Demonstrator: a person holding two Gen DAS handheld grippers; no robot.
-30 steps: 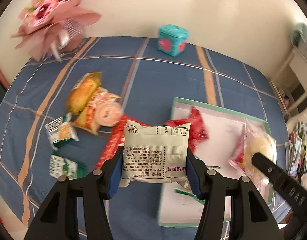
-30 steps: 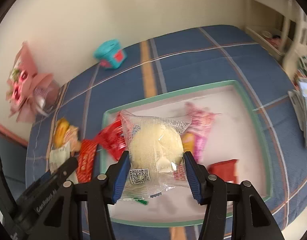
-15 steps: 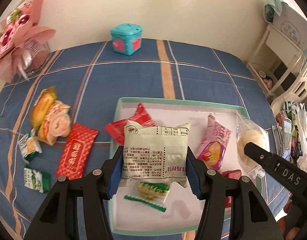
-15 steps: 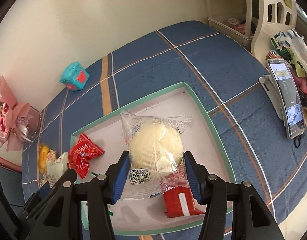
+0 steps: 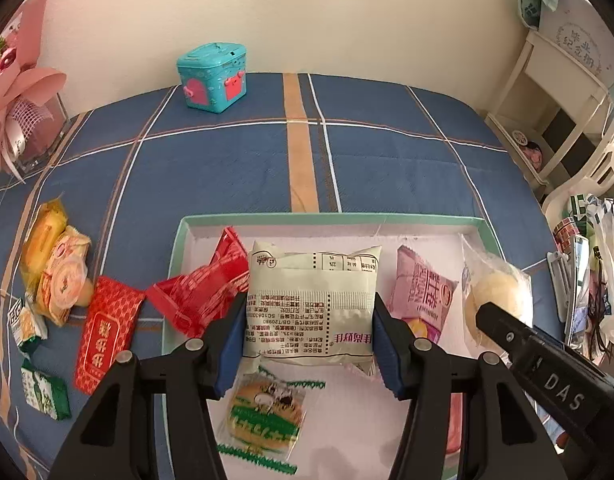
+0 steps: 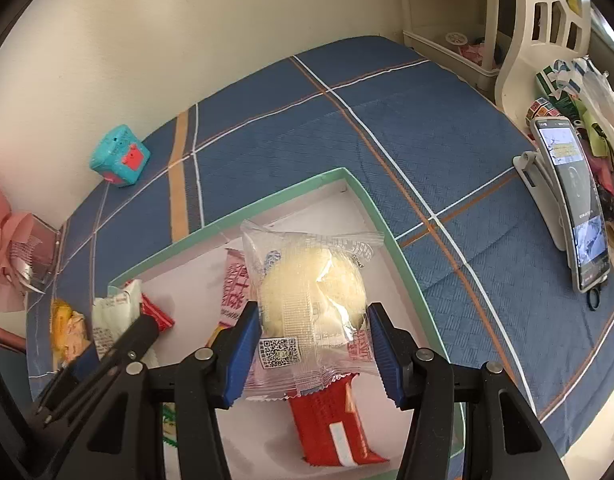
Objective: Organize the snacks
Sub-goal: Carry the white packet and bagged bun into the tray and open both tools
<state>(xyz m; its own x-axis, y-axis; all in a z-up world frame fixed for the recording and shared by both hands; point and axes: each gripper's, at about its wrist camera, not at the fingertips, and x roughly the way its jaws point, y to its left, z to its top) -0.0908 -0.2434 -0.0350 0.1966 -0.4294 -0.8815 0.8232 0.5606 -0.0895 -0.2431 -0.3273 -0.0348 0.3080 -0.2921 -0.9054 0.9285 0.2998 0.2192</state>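
My left gripper (image 5: 309, 344) is shut on a cream snack packet (image 5: 311, 300) with printed text, held above the green-rimmed white tray (image 5: 331, 219). My right gripper (image 6: 313, 352) is shut on a clear-wrapped pale round bun (image 6: 311, 292), held over the tray's (image 6: 391, 236) right part; it shows in the left wrist view too (image 5: 495, 292). In the tray lie a red packet (image 5: 203, 292), a pink packet (image 5: 423, 296), a green-printed biscuit packet (image 5: 265, 408) and a red bar (image 6: 335, 428).
Left of the tray on the blue plaid cloth lie a red packet (image 5: 105, 332), orange and yellow packets (image 5: 53, 264) and small green packets (image 5: 43, 390). A teal box (image 5: 211, 76) stands at the back. A phone on a stand (image 6: 575, 204) is at the right.
Both grippers have moved in over the tray with their snacks still held. The right gripper has swung toward the tray's right side.
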